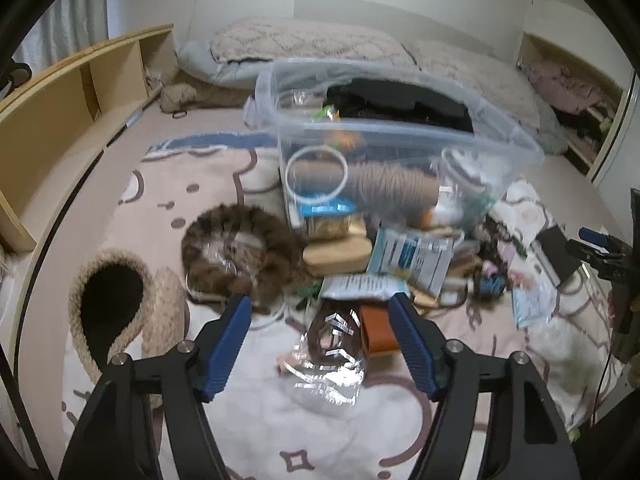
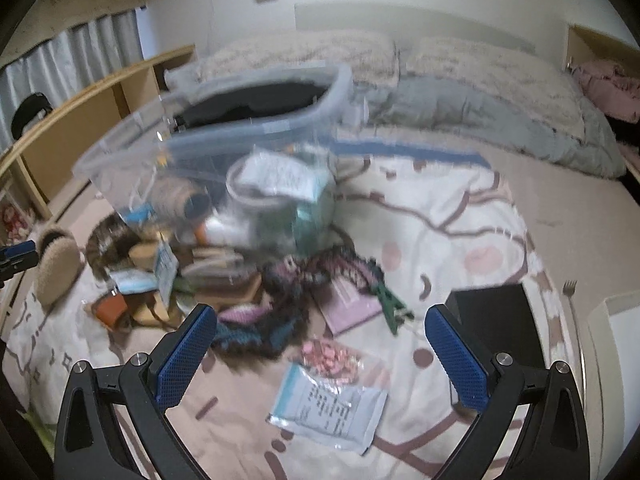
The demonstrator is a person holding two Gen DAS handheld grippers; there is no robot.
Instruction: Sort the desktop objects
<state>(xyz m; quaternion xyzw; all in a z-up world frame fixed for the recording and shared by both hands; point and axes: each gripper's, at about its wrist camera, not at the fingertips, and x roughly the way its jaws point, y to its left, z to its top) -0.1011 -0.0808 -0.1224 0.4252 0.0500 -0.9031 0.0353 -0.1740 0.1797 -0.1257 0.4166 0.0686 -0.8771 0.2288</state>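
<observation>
A heap of small items lies on a patterned blanket in front of a clear plastic bin (image 1: 400, 140) (image 2: 200, 148) that holds rope, a jar and dark cloth. My left gripper (image 1: 318, 304) hangs open above a clear bag with something brown in it (image 1: 332, 352) and an orange-brown box (image 1: 378, 332); neither pad touches them. My right gripper (image 2: 320, 312) is open wide over a dark knitted piece (image 2: 276, 320), a bag of pink bits (image 2: 330, 360) and a white-blue packet (image 2: 328, 412), with nothing gripped.
A furry brown ring (image 1: 240, 252) and a woolly slipper (image 1: 116, 312) lie left of the heap. A black box (image 2: 496, 312), a fork (image 2: 570, 292) and a green clip (image 2: 390, 304) lie on the right. Pillows (image 1: 304, 44) and wooden shelves (image 1: 60, 120) border the bed.
</observation>
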